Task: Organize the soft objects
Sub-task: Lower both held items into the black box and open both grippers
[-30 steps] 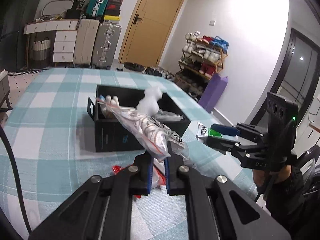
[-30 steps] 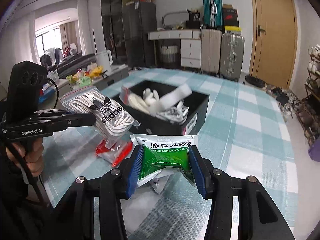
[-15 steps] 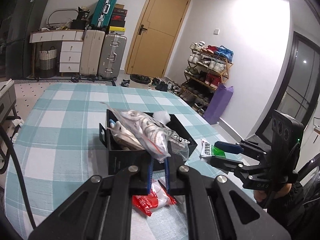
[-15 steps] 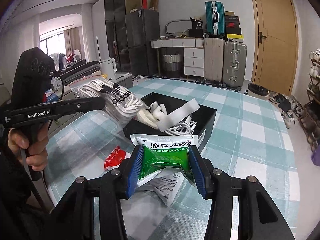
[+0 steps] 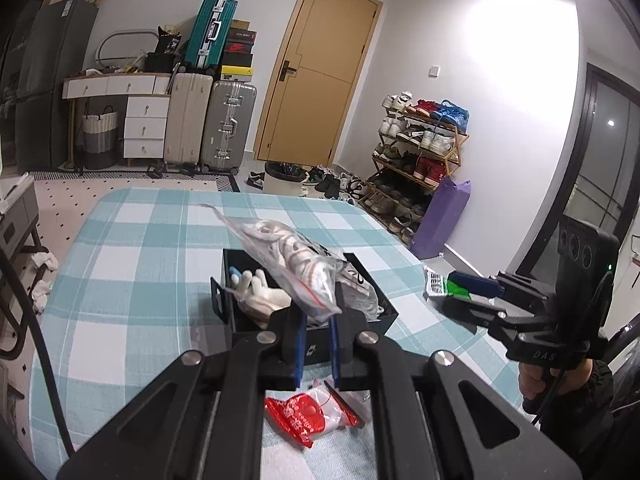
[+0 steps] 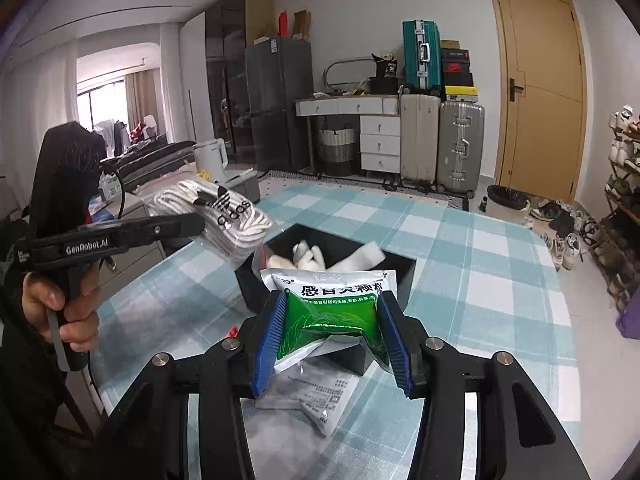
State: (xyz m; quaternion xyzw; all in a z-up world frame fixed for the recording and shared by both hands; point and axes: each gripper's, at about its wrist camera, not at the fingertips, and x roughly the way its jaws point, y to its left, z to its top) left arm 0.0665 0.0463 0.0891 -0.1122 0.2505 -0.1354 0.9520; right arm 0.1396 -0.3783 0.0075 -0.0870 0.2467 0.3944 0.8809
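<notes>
1. The left gripper (image 5: 316, 344) is pinched fully closed on one corner of a clear zip bag of white laces (image 5: 292, 258); the bag hangs off the bench, its long axis running from the jaws up toward 11 o'clock in the left wrist view.
2. The right gripper (image 6: 332, 340) holds a green-and-white sachet (image 6: 332, 312) crosswise, squeezed between the blue pads at a medium width.
3. The black box (image 6: 404, 276) sits on the checked bench (image 5: 132, 280), open-topped, with white soft items already inside.
4. The key relation: in the left wrist view the box lies straight ahead at 12 o'clock, just below the hanging bag; in the right wrist view it also lies at 12 o'clock, just beyond the sachet.
5. Judged from both views, the bag overhangs the box while the sachet sits short of it, so the left hand looks nearer to dropping.
6. A red-and-white packet (image 5: 308, 416) lies on the bench under the left gripper, at 6 o'clock from the box, still unsorted.
</notes>
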